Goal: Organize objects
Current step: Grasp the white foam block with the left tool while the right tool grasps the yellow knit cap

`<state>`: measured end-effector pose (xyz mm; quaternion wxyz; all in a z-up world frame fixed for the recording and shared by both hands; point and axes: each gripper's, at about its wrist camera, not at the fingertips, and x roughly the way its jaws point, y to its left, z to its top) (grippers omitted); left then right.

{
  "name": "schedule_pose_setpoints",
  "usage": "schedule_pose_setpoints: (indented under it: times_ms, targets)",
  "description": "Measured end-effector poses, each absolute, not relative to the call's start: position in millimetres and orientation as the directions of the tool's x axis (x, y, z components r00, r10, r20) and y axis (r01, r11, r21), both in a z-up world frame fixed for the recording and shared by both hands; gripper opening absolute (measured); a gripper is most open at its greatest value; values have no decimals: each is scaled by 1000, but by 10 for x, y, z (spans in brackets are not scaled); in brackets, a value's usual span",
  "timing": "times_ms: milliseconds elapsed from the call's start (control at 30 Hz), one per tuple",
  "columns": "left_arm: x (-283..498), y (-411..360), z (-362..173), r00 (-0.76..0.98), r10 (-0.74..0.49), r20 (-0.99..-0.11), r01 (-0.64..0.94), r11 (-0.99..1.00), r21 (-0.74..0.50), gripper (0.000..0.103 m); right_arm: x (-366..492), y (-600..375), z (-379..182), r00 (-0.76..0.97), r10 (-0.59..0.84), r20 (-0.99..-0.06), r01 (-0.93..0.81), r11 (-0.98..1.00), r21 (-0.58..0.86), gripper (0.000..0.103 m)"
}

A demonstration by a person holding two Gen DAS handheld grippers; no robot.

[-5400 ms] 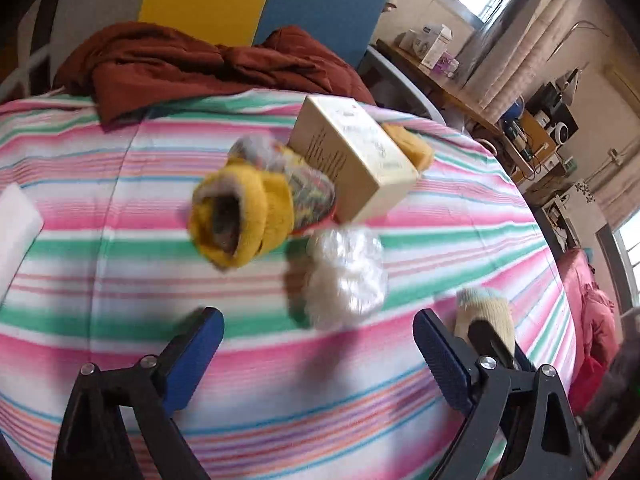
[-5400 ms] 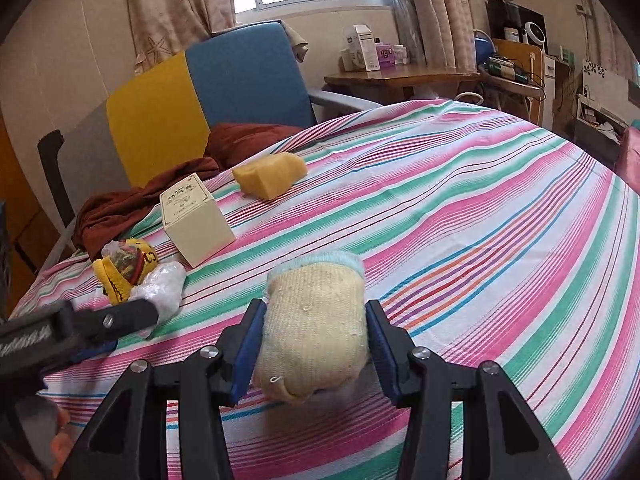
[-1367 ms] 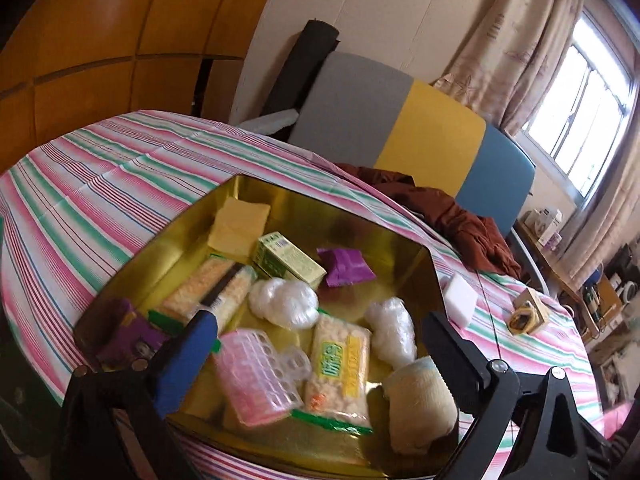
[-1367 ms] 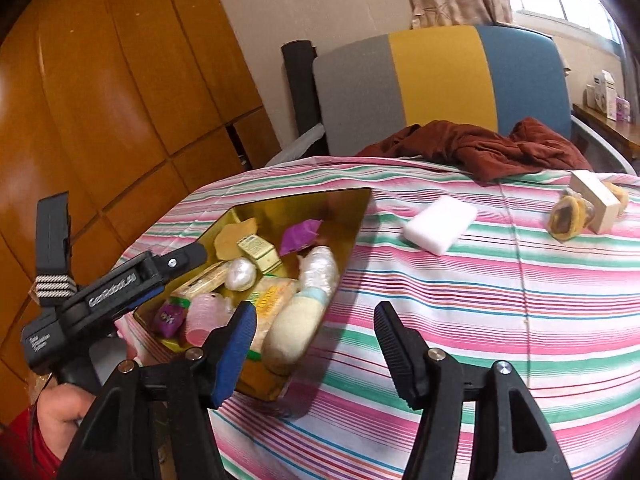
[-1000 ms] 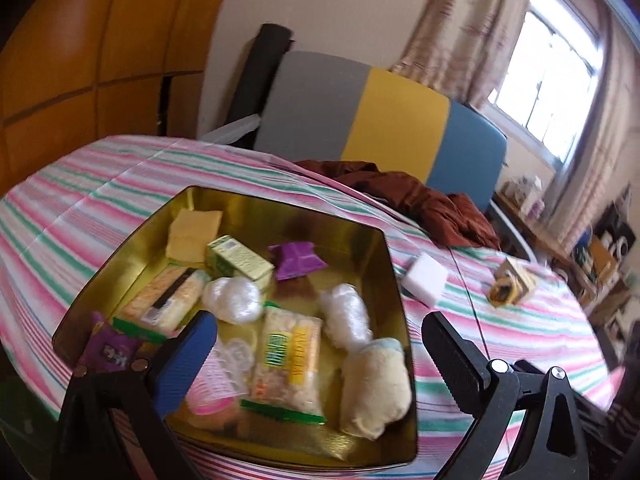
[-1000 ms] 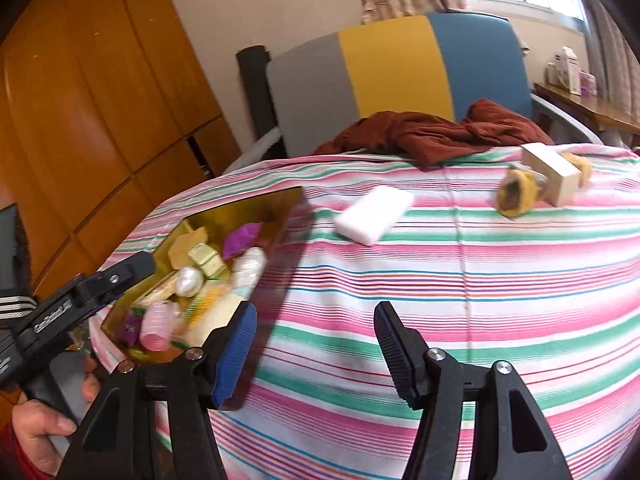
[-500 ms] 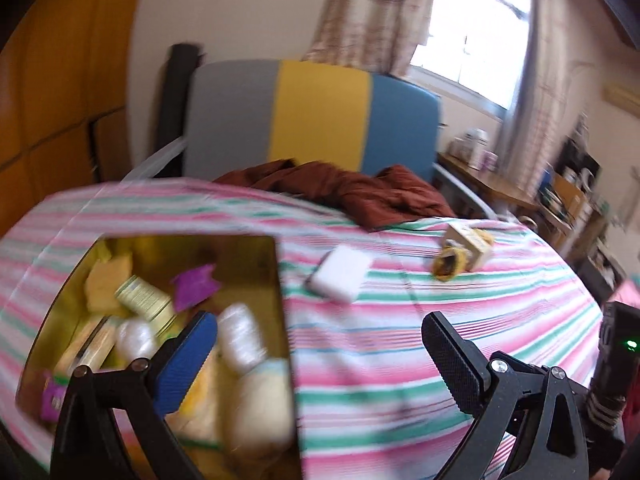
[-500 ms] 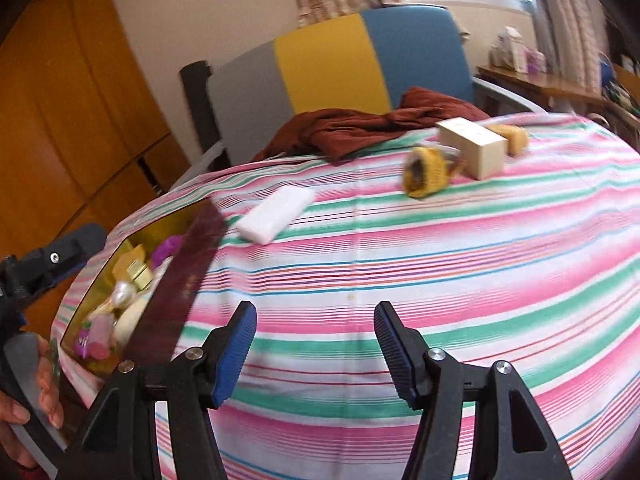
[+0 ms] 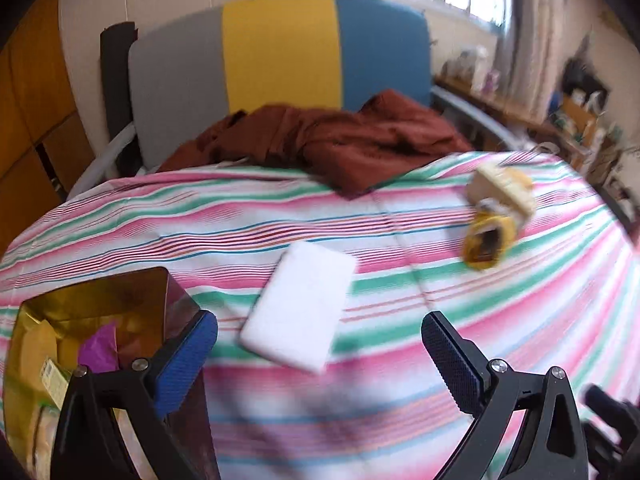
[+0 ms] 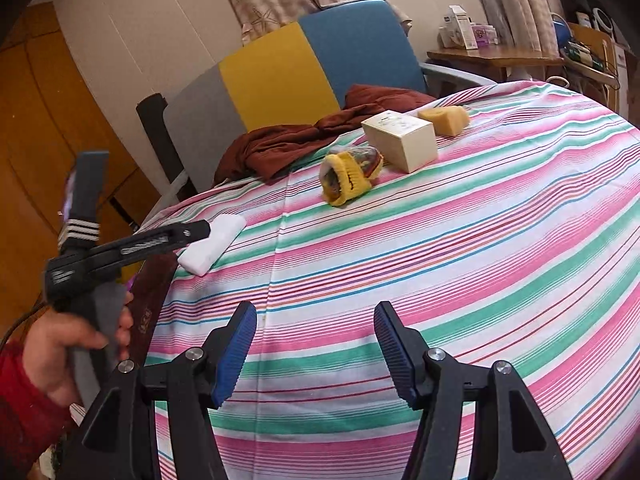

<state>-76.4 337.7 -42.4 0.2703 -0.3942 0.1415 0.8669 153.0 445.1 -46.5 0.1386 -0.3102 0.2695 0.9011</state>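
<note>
My gold tin [image 9: 100, 292] holds several items; white block [image 9: 300, 308], yellow sock [image 10: 346, 178], box [image 10: 400, 140], sponge [image 10: 446, 119] remain on the counter [image 10: 480, 240]; both claws, left claw [image 9: 320, 354] and right claw [image 10: 316, 350], gape empty

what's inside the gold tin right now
In the left wrist view, the gold tin shows a purple packet, a yellow piece and a green-edged box. The left gripper and the picture's edge hide the rest.

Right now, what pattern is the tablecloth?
Pink, green and white stripes on the tablecloth, clearest in the right wrist view.
</note>
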Motion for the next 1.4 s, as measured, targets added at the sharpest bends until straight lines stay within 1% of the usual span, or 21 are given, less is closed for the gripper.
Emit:
schedule_pose_setpoints:
  times_ms: [100,233,267,333,400,433,467,567,700,800,967,1167,1300,1333,1400]
  targets:
    - [-899,3496,-573,-525,324,-787,-585,-809,58,102,1538,4522,-492,-769,79,-634,-424,-805,414,62]
    - [-1005,3600,-739,-542,245,-804,-580,-801,147,101,1533,4593,-527,-766,76,-638,-429,-799,421,62]
    - [-1031,3607,-775,-533,234,-813,-582,-798,152,99,1534,4608,-533,-766,76,-638,-431,-797,423,62]
    - [-1061,3601,-846,-499,241,-833,-592,-796,125,96,1528,4642,-541,-769,74,-635,-429,-796,427,62]
    - [-1014,3607,-827,-518,250,-818,-593,-794,133,91,1499,4676,-550,-767,79,-637,-430,-799,419,62]
    - [-980,3616,-822,-518,259,-815,-603,-787,133,79,1481,4696,-557,-765,82,-639,-432,-801,414,62]
    - [-948,3626,-826,-496,281,-822,-619,-778,107,69,1457,4720,-563,-764,85,-640,-433,-802,411,62]
    - [-863,3554,-842,-486,304,-820,-576,-816,39,66,1373,4786,-572,-761,92,-643,-436,-806,401,62]
    - [-783,3417,-904,-514,354,-781,-515,-856,-49,66,1199,4869,-552,-754,98,-649,-417,-835,359,62]
    - [-772,3399,-922,-524,377,-763,-513,-856,-71,66,997,4959,-514,-747,120,-654,-403,-864,302,62]
    - [-773,3392,-930,-527,392,-754,-516,-853,-83,66,525,5141,-480,-741,127,-659,-367,-899,240,62]
    - [-788,3361,-948,-523,409,-747,-517,-850,-104,66,64,5308,-511,-730,194,-655,-376,-915,148,62]
    - [-785,3354,-958,-525,414,-743,-516,-850,-109,66,-112,5393,-630,-717,176,-674,-371,-915,157,62]
    - [-780,3352,-959,-527,414,-742,-516,-850,-108,66,-125,5411,-651,-721,163,-674,-369,-913,174,61]
    - [-773,3353,-963,-529,415,-741,-516,-850,-107,66,-118,5425,-671,-730,158,-665,-368,-911,188,51]
